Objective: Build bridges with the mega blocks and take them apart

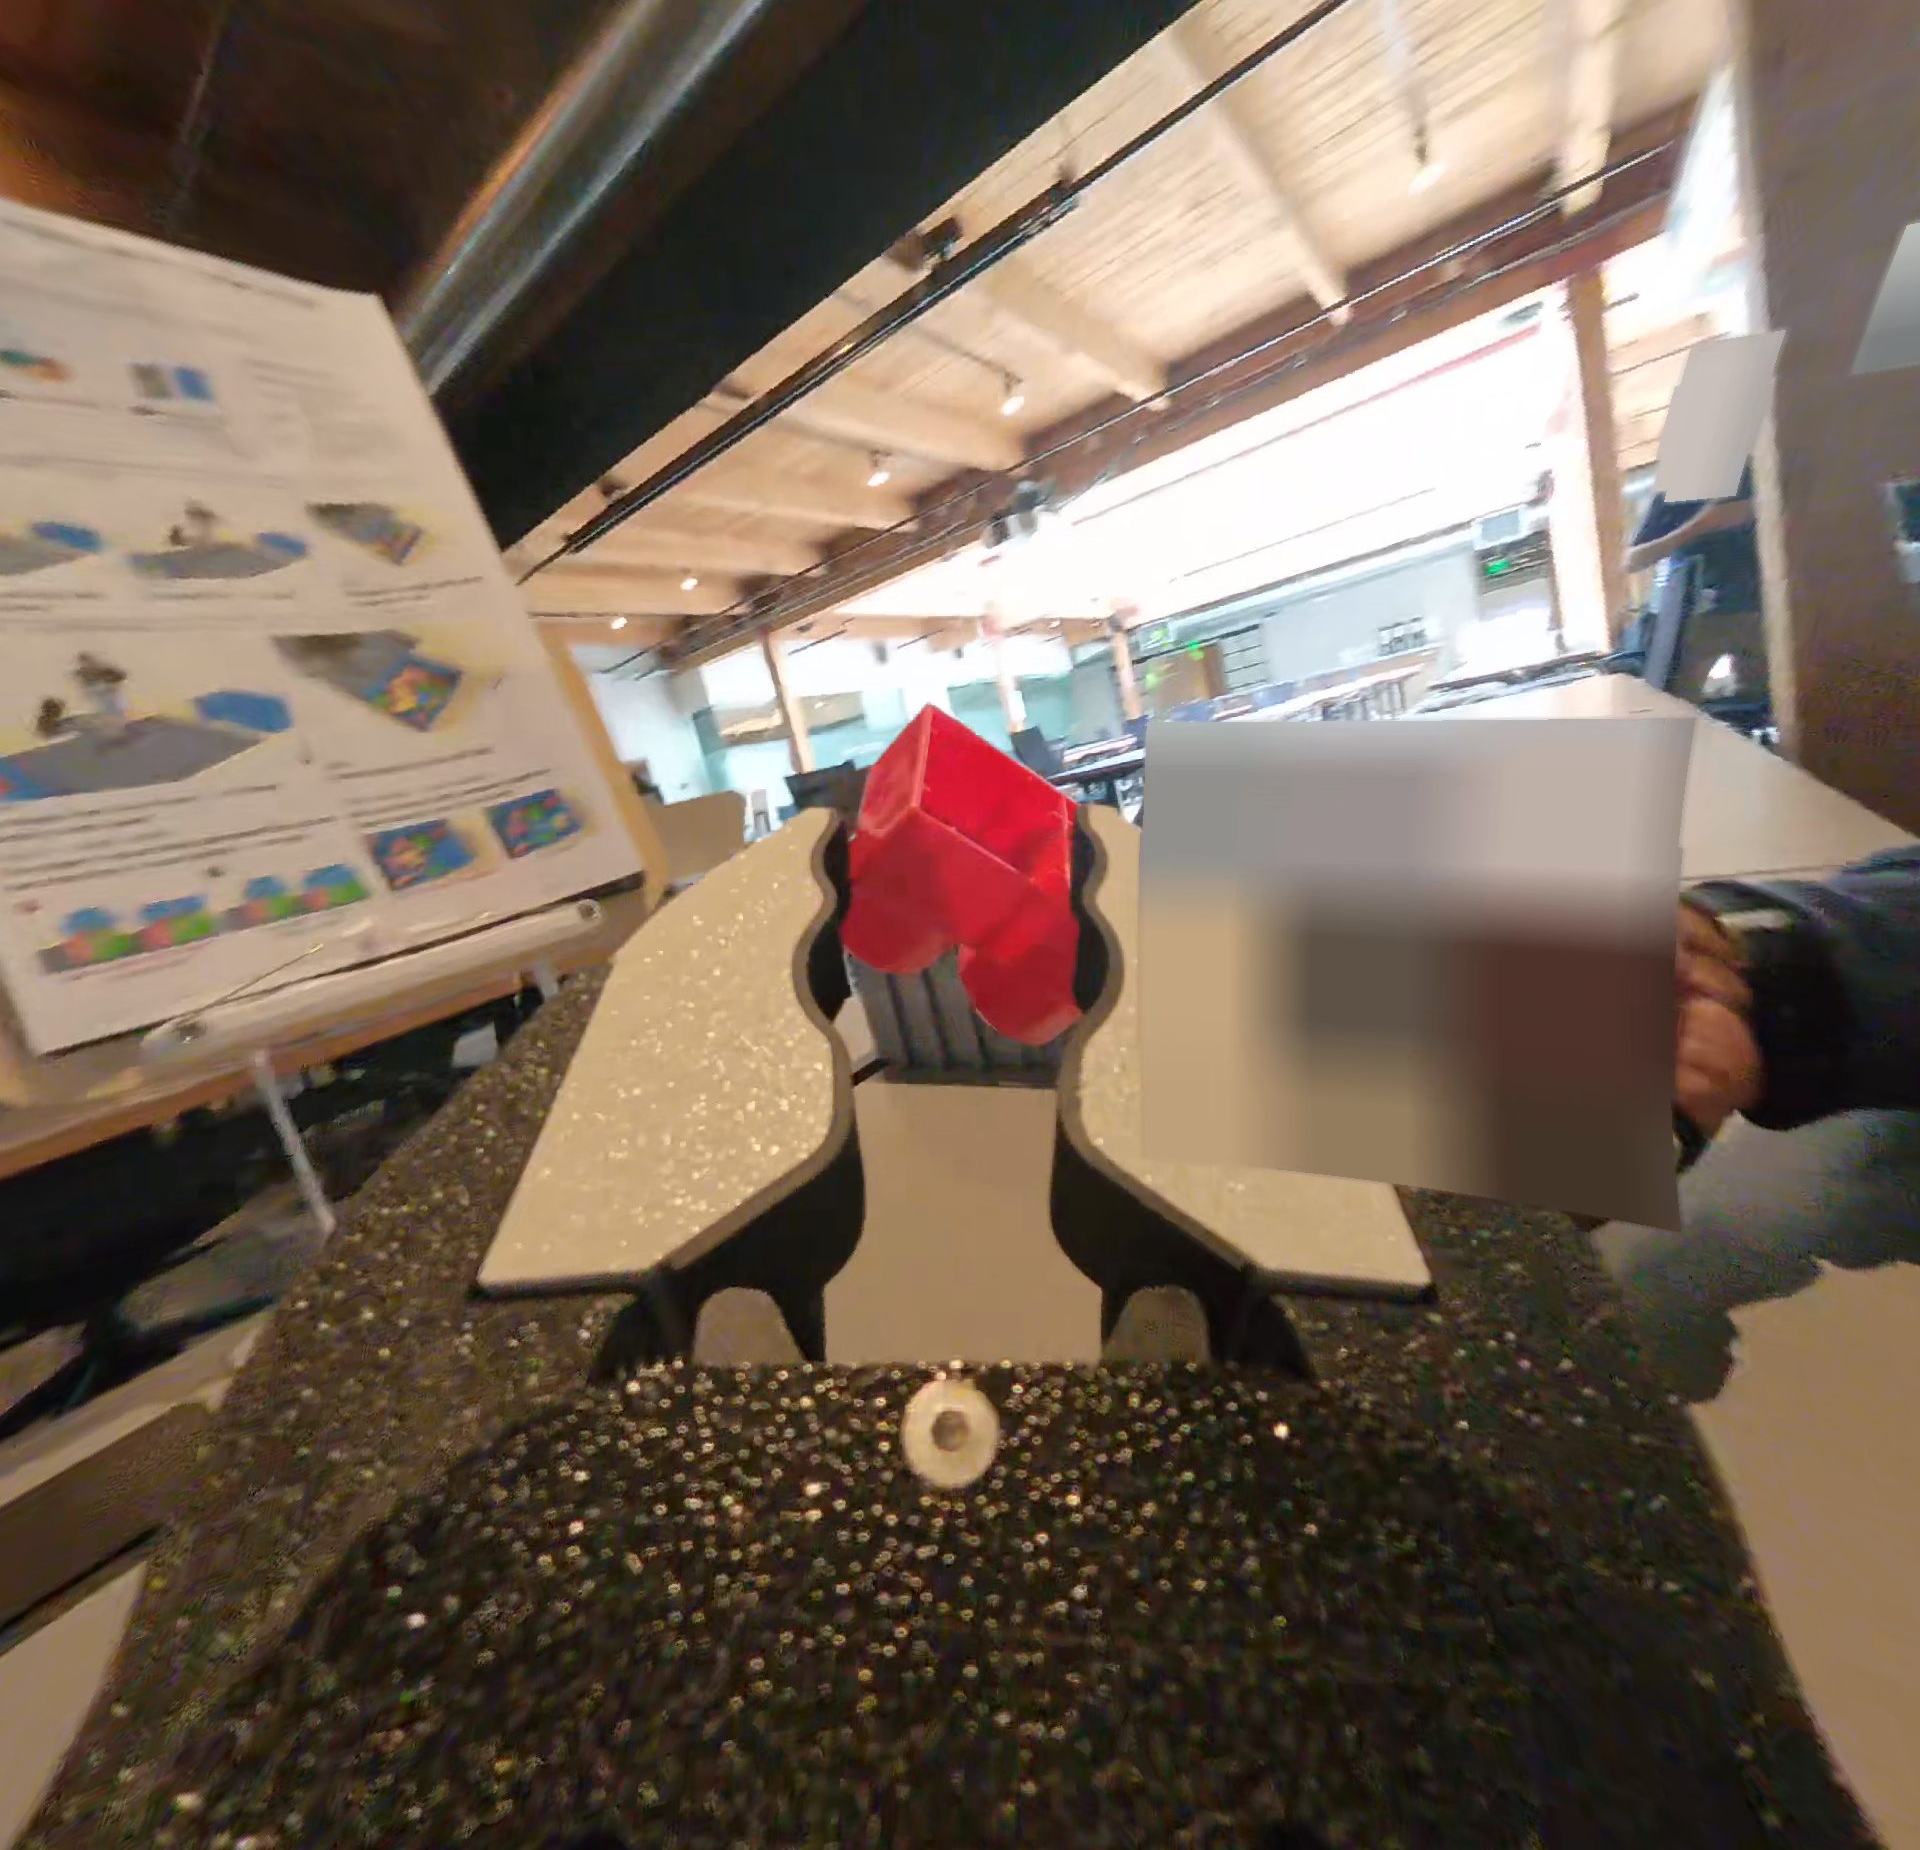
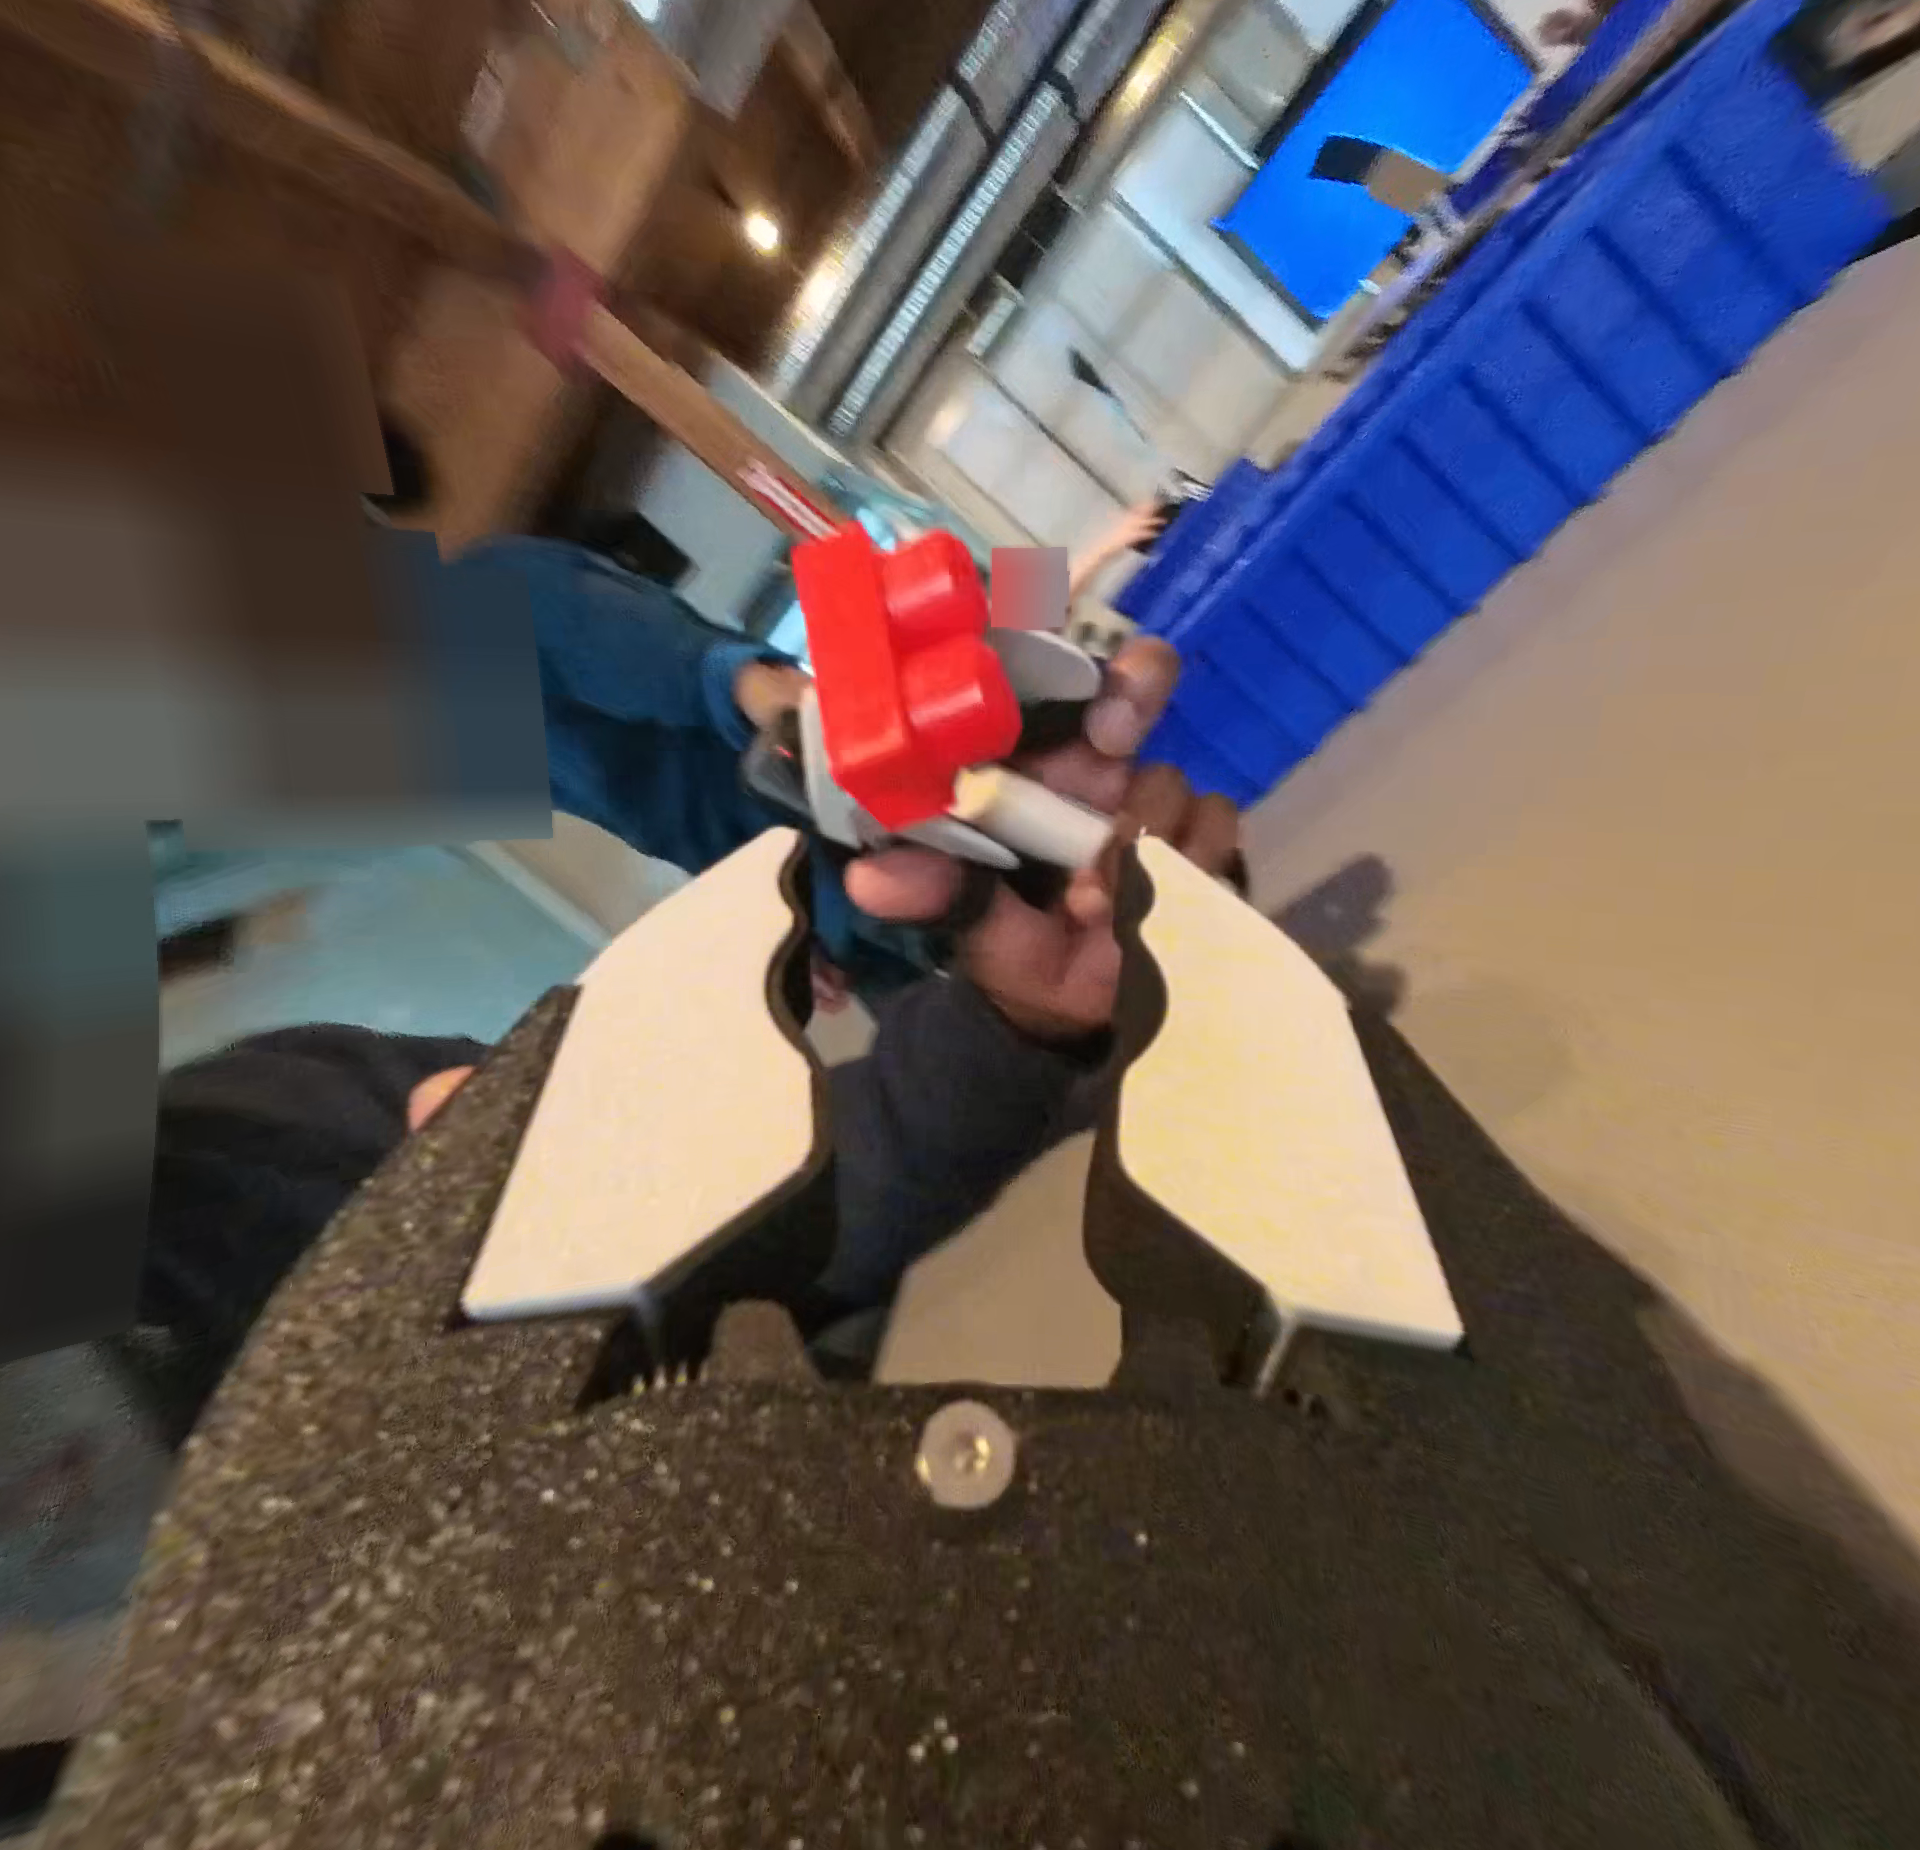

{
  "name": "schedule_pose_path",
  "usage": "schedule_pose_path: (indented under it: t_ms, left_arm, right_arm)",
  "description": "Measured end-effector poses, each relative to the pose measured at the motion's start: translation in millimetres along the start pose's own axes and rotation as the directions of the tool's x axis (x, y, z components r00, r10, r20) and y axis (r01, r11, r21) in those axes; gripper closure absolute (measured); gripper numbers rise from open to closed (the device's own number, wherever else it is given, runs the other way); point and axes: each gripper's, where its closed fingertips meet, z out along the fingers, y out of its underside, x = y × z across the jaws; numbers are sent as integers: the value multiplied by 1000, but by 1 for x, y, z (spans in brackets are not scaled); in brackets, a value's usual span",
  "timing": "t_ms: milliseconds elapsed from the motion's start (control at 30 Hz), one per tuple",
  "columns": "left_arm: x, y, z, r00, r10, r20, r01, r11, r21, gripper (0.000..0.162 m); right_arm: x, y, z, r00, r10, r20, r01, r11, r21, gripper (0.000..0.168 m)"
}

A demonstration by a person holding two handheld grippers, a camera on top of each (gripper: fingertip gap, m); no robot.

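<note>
- The left hand-held gripper (image 1: 961,901) pinches a red mega block (image 1: 961,886) between its fingertips; the block sits tilted, its studs toward the camera, lifted clear of the bench (image 1: 1756,792).
- The right hand-held gripper (image 2: 961,865) is spread and holds nothing.
- Just beyond its tips in the right wrist view, a hand (image 2: 1039,927) grips the left tool, the same red block (image 2: 904,678) clamped at its far end.
- Left, an instruction sheet (image 1: 260,605) leans on a stand.
- Farther right, blue bins (image 2: 1507,429) line the bench.
</note>
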Motion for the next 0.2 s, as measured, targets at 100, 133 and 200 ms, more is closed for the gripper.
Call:
schedule_pose_path:
  t_ms: [100, 133, 200]
  left_arm:
    - [11, 1, -3, 999, 17, -45, -16, 999, 33, 122]
    - [14, 0, -3, 998, 27, -57, -25, 999, 44, 122]
    - [20, -6, -3, 996, 62, -67, -57, 996, 71, 122]
  right_arm:
    - [-10, 1, 5, 987, 115, 116, -116, 993, 1, 111]
    - [-12, 3, 8, 979, 146, 143, -147, 989, -5, 111]
    - [-19, 9, 15, 955, 215, 203, -213, 977, -31, 113]
